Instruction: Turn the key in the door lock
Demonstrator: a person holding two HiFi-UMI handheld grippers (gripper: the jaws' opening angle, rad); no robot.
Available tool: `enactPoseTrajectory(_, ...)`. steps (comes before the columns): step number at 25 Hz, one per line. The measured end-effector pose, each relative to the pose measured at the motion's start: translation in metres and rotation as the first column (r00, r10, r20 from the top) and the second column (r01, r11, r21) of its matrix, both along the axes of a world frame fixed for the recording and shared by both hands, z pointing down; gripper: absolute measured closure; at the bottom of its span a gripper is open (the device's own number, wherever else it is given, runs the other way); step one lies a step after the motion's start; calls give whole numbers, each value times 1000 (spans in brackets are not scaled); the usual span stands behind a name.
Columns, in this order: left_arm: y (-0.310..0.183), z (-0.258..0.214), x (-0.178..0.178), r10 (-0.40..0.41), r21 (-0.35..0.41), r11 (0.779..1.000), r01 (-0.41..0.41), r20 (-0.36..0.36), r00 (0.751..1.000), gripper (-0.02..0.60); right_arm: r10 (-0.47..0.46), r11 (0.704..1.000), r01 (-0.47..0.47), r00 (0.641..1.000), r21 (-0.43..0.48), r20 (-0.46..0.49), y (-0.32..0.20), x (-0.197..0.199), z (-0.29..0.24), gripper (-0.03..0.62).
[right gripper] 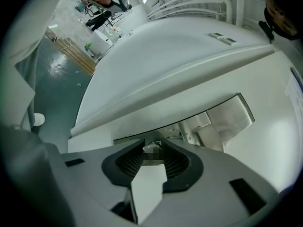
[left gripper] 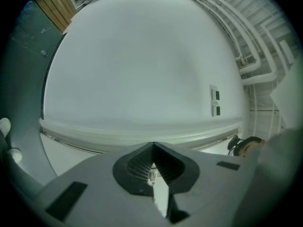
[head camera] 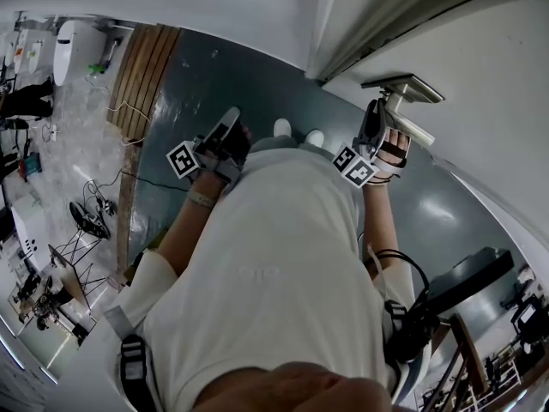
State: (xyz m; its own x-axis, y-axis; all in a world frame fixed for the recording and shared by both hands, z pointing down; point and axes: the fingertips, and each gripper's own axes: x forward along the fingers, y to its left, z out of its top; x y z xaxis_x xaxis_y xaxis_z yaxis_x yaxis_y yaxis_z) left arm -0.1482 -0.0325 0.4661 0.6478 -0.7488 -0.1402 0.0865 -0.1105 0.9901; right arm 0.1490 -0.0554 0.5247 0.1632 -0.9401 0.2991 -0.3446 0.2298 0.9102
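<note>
White door (head camera: pixel 480 58) fills the upper right of the head view, closed into its frame. Dark grey-green floor (head camera: pixel 223 84) below it.

One person, white shirt (head camera: pixel 274 273), seen from above. Two pale shoe toes (head camera: pixel 282 127) at the foot of the door.

Two grippers. Each carries one cube with black-and-white square markers: left cube (head camera: pixel 182 160), right cube (head camera: pixel 354 166). The markers are patterns only, with no letters.

Right gripper (right gripper: pixel 152 148): raised to the door, just under the single metal lever handle (head camera: pixel 403 88). Jaws are clenched on the key (right gripper: pixel 154 144), a small metal head at the door face below the handle, partly blurred.

Left gripper (left gripper: pixel 154 148): held low and well apart from the handle, facing a plain white wall. Jaw tips are pressed together. A small glint sits in the gap behind them; cannot tell what it is.

Two small wall panels (left gripper: pixel 215 94) sit one above the other, each with a dark window.

A blue-edged label (right gripper: pixel 294 91) is on the door's right; its print is too small to read.
</note>
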Motion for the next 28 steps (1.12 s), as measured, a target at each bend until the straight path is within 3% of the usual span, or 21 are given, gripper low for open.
enactPoseTrajectory(8,3,3,0,-5,-6,1000,5,-2,1000,574,56,998,-59,961,4,270,1,2,-6,485)
enactPoseTrajectory(14,2,3,1,-6,-7,1000,6,-5,1000,574,105,993,-121,839,-6,533,-3,7,-11,487)
enactPoseTrajectory(20,1,4,2,-4,-11,1000,4,-3,1000,574,126,989,-143,718,-32,685,-5,10,-12,485)
enactPoseTrajectory(24,0,3,0,-7,-14,1000,7,-4,1000,574,133,984,-173,568,-40,812,-10,12,-16,487)
enactPoseTrajectory(25,-1,3,0,-7,-15,1000,7,-4,1000,574,142,981,-184,503,-55,852,-10,14,-15,488)
enactPoseTrajectory(27,-1,3,1,-7,-15,1000,6,-4,1000,574,160,974,-207,316,-97,935,-8,20,-12,514)
enactPoseTrajectory(28,0,4,1,-6,-14,1000,6,-4,1000,574,162,970,-214,239,-111,958,-8,22,-11,515)
